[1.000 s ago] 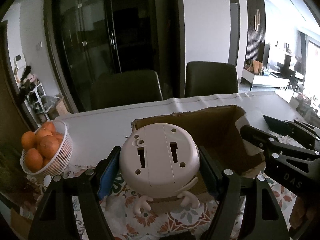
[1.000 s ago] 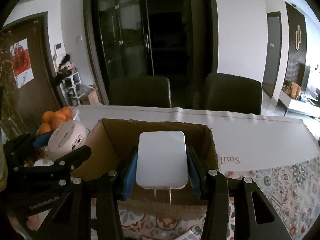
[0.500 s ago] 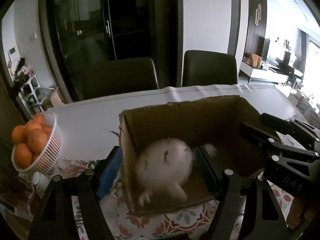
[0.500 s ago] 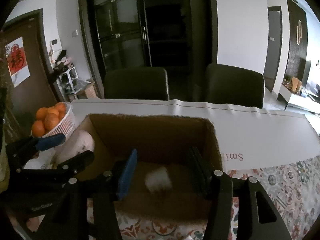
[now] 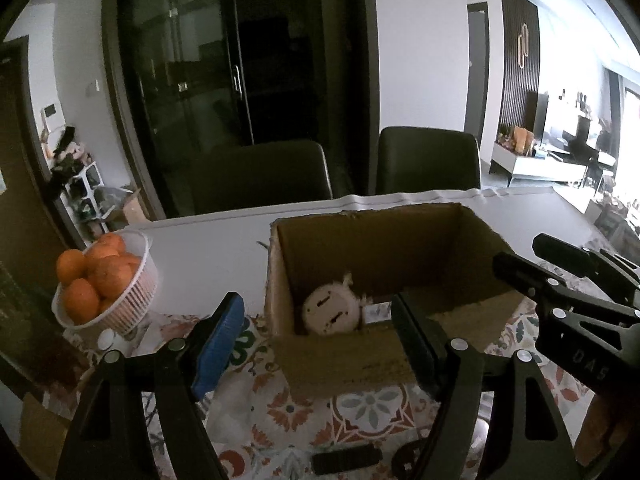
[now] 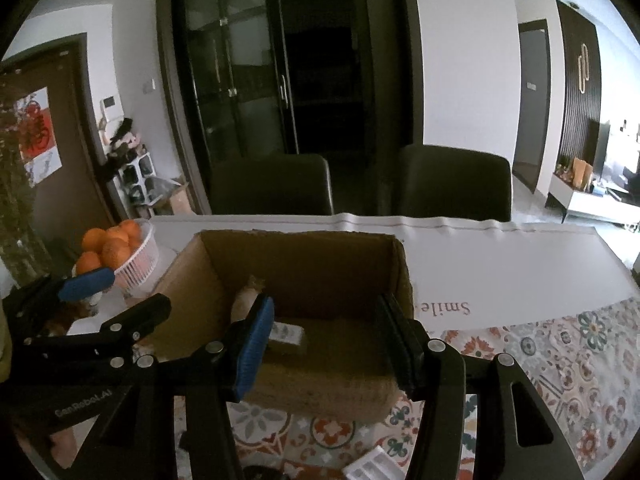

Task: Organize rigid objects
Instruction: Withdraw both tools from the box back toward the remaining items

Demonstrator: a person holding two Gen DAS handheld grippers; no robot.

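Round toy's slotted base: left view only.

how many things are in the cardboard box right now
2. A round white gadget leans against the left wall of the cardboard box; a small white adapter lies on the floor beside it. The near wall may hide more.

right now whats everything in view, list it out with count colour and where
cardboard box: one, brown, open, on the patterned cloth
round gadget: one, cream, inside the box, left side
flat adapter: one, white, on the box floor beside the gadget
basket: one, white, left of the box
oranges: several, orange, heaped in the basket
chairs: two, dark, behind the table
table cover: one, white, under the box's far end
left gripper: black, one blue pad, jaws opening, empty
right gripper: black, one blue pad, open, empty
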